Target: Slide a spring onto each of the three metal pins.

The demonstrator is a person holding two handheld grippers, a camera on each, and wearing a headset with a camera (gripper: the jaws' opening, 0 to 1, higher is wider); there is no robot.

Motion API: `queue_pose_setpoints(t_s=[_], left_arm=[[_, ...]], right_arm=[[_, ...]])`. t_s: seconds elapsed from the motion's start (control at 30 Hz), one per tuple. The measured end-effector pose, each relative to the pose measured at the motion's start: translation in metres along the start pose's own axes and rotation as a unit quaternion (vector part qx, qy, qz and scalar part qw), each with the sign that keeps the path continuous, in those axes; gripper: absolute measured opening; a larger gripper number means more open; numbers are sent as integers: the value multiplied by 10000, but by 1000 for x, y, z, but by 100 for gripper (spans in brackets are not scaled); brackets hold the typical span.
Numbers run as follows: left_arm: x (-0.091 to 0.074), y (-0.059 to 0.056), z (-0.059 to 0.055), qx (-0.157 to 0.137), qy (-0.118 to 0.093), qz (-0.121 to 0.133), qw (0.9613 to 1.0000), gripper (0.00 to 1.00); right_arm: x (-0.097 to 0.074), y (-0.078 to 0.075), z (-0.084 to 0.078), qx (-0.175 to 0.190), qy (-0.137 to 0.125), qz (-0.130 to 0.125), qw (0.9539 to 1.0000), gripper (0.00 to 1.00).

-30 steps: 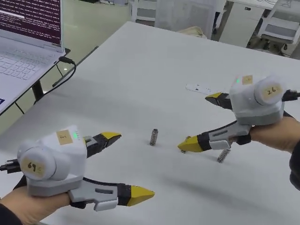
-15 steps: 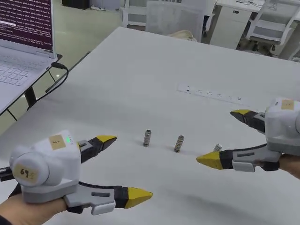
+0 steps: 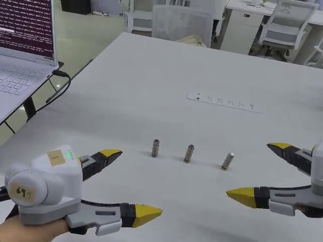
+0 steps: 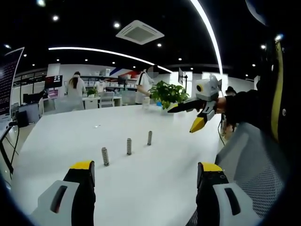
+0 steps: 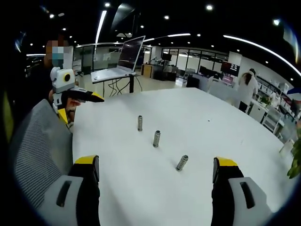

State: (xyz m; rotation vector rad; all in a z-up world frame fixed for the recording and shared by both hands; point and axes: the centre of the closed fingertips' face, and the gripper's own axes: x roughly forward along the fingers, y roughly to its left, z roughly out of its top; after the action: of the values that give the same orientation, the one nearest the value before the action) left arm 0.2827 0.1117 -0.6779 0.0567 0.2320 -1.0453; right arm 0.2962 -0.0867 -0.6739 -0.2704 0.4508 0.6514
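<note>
**A:** Status of the pins?

**B:** Three small coiled grey metal springs stand in a row on the white tabletop (image 3: pixel 151 91), apart from each other: left spring (image 3: pixel 155 148), middle spring (image 3: pixel 189 154), right spring (image 3: pixel 228 161). Each appears to sit over one of the metal pins, which are mostly hidden inside the coils. The right spring leans, with a shiny tip showing at its top.

**A:** The tongs?

**B:** The left gripper (image 3: pixel 136 181) has its jaws spread wide with nothing between them, and it hovers short of the row. The right gripper (image 3: pixel 251 170) is equally wide and empty, off beside the leaning spring.

**A:** What remains?

**B:** My judgement is that all three are loaded and the task looks finished. The only doubt is the tilted one, which may not be fully seated.
</note>
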Motion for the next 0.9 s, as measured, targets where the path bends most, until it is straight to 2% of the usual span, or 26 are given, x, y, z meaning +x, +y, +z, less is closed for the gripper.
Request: queue_pose_setpoints(t_s=[0.2, 0.33, 0.5, 0.7, 0.9], left_arm=[[1, 0, 0, -46, -7, -4, 10000, 87], [2, 6, 0, -117, -44, 32, 9999, 87], [5, 15, -4, -178, -7, 86, 9998, 87], [7, 28, -11, -292, 31, 188, 9994, 87], [8, 35, -21, -395, 104, 320, 9987, 87]], right_arm=[[-11, 2, -13, 198, -17, -116, 9997, 100], [-16, 5, -20, 408, -74, -159, 9990, 100], [-13, 9, -28, 480, 15, -128, 9988, 100], [-6, 5, -36, 555, 21, -83, 9984, 100], [2, 2, -52, 666, 81, -45, 9977, 100]])
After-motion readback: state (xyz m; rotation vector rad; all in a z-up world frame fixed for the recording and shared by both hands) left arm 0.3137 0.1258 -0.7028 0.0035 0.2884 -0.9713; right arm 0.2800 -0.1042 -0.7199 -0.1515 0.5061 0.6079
